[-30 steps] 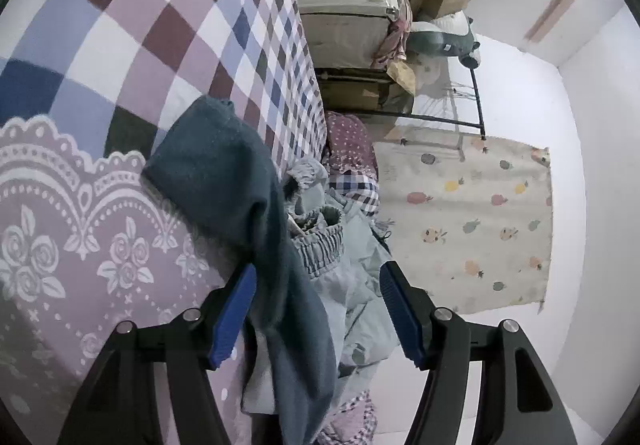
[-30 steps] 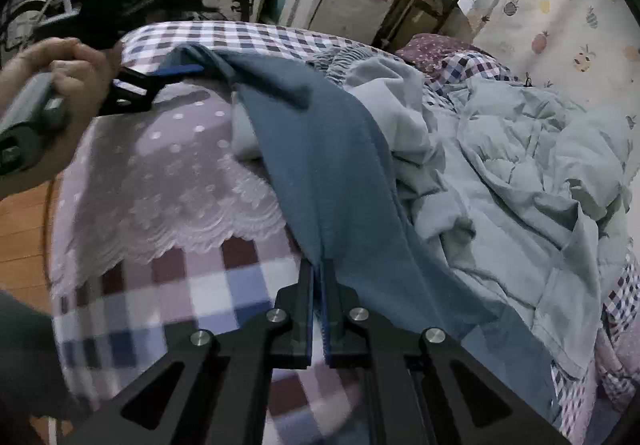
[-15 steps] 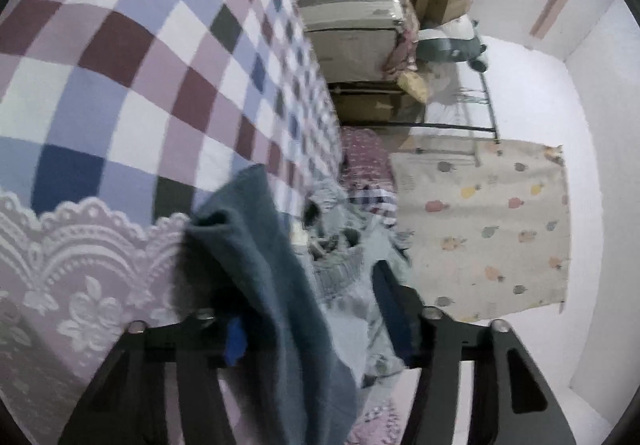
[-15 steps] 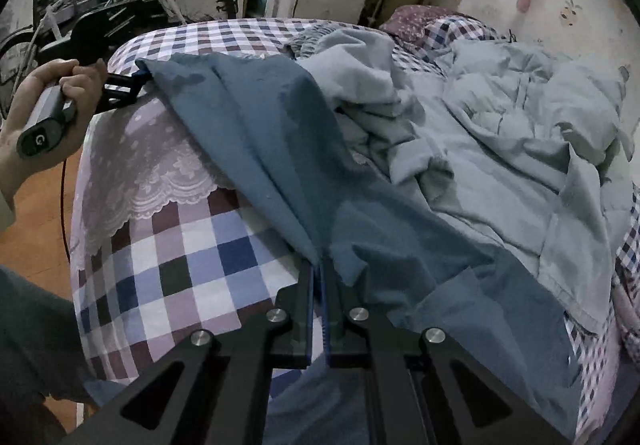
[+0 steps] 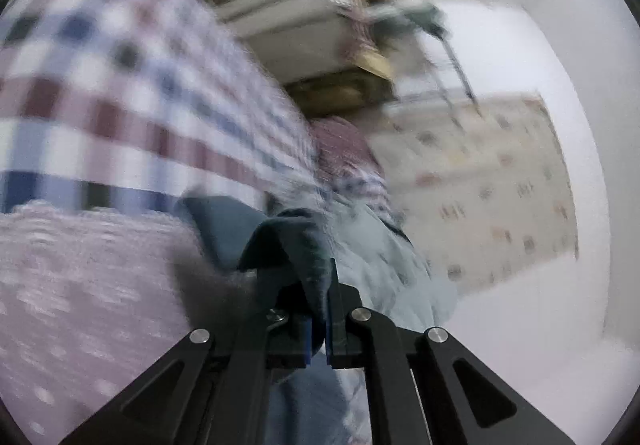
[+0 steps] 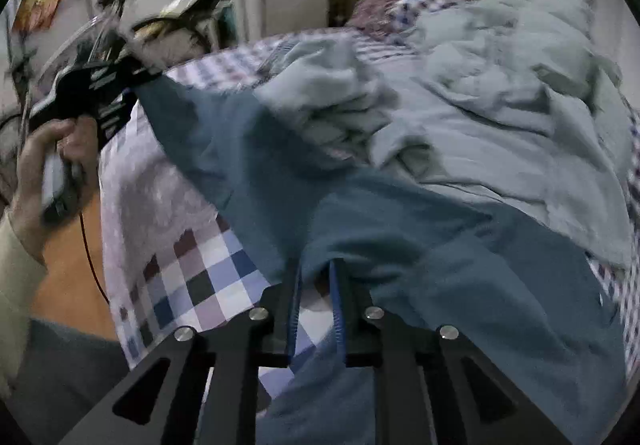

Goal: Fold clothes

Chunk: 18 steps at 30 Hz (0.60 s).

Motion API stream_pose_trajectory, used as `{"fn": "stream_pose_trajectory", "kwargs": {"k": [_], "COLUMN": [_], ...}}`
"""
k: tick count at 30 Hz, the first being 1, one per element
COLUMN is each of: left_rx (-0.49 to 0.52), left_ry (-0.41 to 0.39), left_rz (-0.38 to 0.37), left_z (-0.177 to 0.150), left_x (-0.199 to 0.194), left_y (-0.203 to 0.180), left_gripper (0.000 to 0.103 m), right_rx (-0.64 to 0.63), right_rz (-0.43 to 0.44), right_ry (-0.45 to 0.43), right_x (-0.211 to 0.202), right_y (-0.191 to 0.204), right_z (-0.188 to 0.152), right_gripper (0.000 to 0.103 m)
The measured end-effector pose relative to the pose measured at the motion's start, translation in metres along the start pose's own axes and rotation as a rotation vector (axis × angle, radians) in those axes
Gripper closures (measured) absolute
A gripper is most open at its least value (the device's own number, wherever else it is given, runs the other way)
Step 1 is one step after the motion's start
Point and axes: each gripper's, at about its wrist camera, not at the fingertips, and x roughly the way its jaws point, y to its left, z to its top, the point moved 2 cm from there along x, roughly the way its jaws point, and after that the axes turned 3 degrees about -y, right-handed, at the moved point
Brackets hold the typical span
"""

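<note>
The checked bedspread point(image 6: 192, 285) carries a heap of pale clothes point(image 6: 500, 133) and a dark teal garment point(image 6: 400, 229) stretched across its near side. Only the right wrist view shows the person's hand point(image 6: 48, 161). The left gripper point(image 5: 318, 329) pinches a teal fold. The right gripper point(image 6: 316, 309) stands slightly parted under the cloth's edge; whether it grips is unclear.

My right claw point(image 6: 316, 309) sits at bottom centre, jaws slightly parted over the teal cloth point(image 6: 380, 229). At left, my left claw point(image 6: 138, 79) pinches its corner. Pale clothes point(image 6: 480, 117) pile at upper right.
</note>
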Motion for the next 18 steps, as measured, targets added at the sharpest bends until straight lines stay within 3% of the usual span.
{"fn": "stream_pose_trajectory", "kwargs": {"k": [4,10,14,18], "left_rx": [0.208,0.587,0.748,0.812], "left_ry": [0.131,0.410,0.615,0.797], "left_rz": [-0.081,-0.167,-0.234,-0.230], "left_z": [-0.050,-0.173,-0.270,-0.344], "left_x": [0.025,0.057,0.060,0.057], "left_y": [-0.062,-0.145,-0.173,-0.174], "left_gripper": [0.101,0.101,0.101,0.101], "right_rx": [0.159,0.378,0.528,0.692], "right_rz": [0.023,0.052,0.063,0.097], "right_ry": [-0.078,-0.177,-0.209,-0.215], "right_x": [-0.039,-0.090,-0.115,-0.127], "right_y": [-0.029,-0.073,-0.107,-0.140], "right_z": [-0.007,-0.031,-0.063,-0.104], "right_gripper": [0.068,0.061,0.056,0.053]}}
